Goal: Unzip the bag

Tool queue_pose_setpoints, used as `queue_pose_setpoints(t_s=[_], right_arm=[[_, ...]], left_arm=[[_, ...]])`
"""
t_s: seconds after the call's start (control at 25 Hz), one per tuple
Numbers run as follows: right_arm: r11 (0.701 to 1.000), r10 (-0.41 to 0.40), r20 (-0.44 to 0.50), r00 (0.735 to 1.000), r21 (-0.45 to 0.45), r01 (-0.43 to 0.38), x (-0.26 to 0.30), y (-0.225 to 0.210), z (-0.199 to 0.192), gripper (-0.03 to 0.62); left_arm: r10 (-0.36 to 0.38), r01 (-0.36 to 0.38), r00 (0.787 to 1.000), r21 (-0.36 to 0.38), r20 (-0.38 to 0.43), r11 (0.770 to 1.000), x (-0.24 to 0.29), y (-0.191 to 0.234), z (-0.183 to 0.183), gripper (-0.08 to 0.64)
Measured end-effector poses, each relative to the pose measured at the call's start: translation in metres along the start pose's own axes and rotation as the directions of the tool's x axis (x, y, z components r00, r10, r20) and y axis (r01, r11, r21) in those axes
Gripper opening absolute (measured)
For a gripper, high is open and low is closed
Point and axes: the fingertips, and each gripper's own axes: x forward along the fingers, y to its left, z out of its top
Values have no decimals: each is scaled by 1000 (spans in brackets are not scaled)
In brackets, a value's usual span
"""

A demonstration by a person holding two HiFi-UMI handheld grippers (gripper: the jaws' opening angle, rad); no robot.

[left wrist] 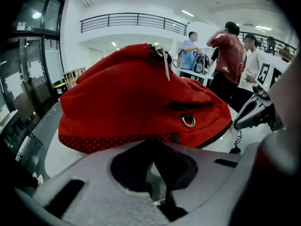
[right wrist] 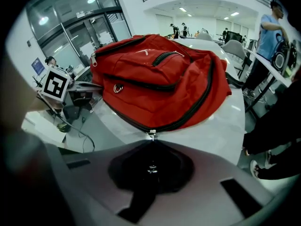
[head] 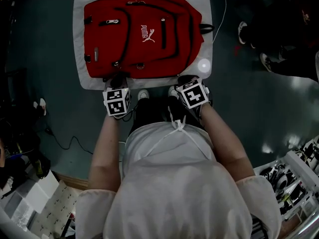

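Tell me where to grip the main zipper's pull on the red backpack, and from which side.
Grip the metal zipper pull hanging at the near edge of the red backpack. Come in from that near side, low over the table, because the pull points out that way. The right hand-held gripper is there, jaws shut on it.

Bag [head: 142, 34]: red backpack, white logo on the front, black zips and trim.
Pose: lying flat, front face up, base toward the person.
Place: on a white table [head: 79, 59].
Main zipper [right wrist: 188, 112]: closed.
Zipper pull [right wrist: 151, 134]: small, metal, at the base's near edge.
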Motion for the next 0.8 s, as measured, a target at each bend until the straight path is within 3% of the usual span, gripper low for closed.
queue_pose_setpoints(t_s=[0.4, 0.64, 0.8], right_arm=[[998, -53, -4, 999, -46, 53, -11, -43, 2, 28], [999, -40, -18, 999, -18, 39, -9, -54, 1, 28], [994, -83, -12, 996, -77, 82, -11, -52, 7, 29]], left_arm=[[35, -35, 999, -11, 9, 999, -1, 1, 0, 25], [63, -63, 998, -9, 15, 998, -1, 1, 0, 26], [72, -72, 997, -17, 15, 997, -1, 1, 0, 25]])
